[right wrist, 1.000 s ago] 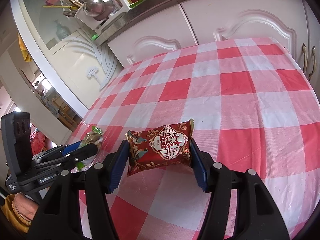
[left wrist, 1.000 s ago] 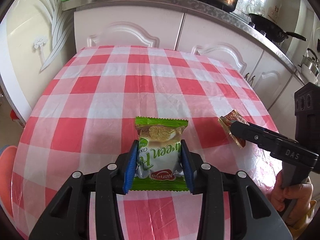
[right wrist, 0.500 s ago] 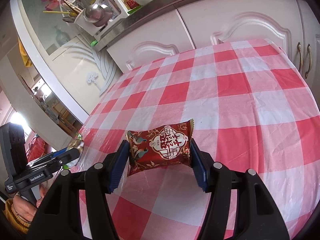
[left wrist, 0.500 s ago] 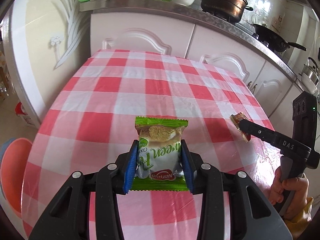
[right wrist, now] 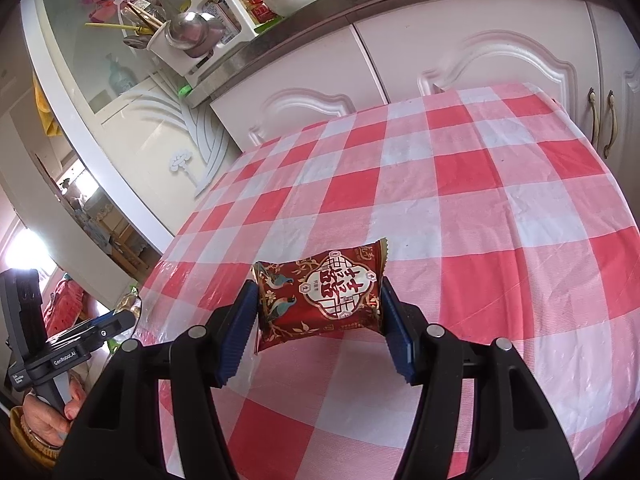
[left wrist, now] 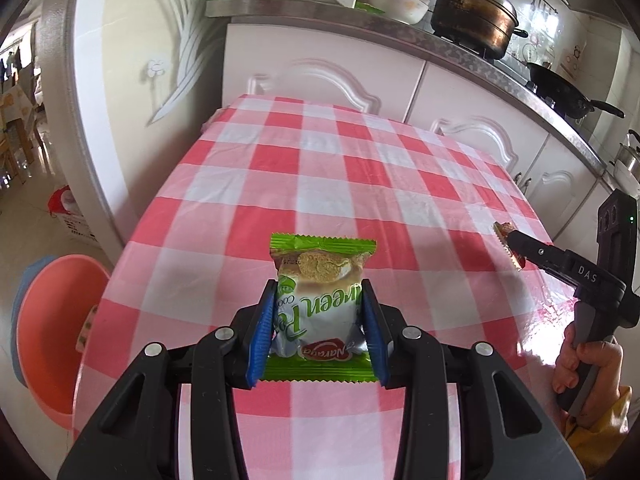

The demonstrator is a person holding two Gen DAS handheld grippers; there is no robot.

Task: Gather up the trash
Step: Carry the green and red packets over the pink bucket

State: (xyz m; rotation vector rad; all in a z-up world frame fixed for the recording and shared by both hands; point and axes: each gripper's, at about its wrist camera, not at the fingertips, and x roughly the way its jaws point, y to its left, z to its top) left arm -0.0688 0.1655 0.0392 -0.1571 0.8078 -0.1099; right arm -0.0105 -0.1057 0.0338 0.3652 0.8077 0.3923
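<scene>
My left gripper [left wrist: 318,312] is shut on a green and white cookie packet [left wrist: 318,300] and holds it above the near edge of the checked table [left wrist: 340,184]. My right gripper [right wrist: 320,312] is shut on a dark red snack packet [right wrist: 320,296] and holds it above the table [right wrist: 460,208]. The right gripper also shows in the left wrist view [left wrist: 514,246], with the red packet's edge [left wrist: 505,240] in it. The left gripper shows in the right wrist view [right wrist: 120,320], off the table's left edge.
An orange-pink basin [left wrist: 52,332] stands on the floor left of the table. White kitchen cabinets [left wrist: 328,80] run behind the table, with a pot [left wrist: 474,20] and a pan [left wrist: 568,92] on the counter. A cardboard box [left wrist: 70,216] sits on the floor.
Both grippers have pulled back and up from the table with their packets still held. The left one has swung left, so the basin on the floor has come into view.
</scene>
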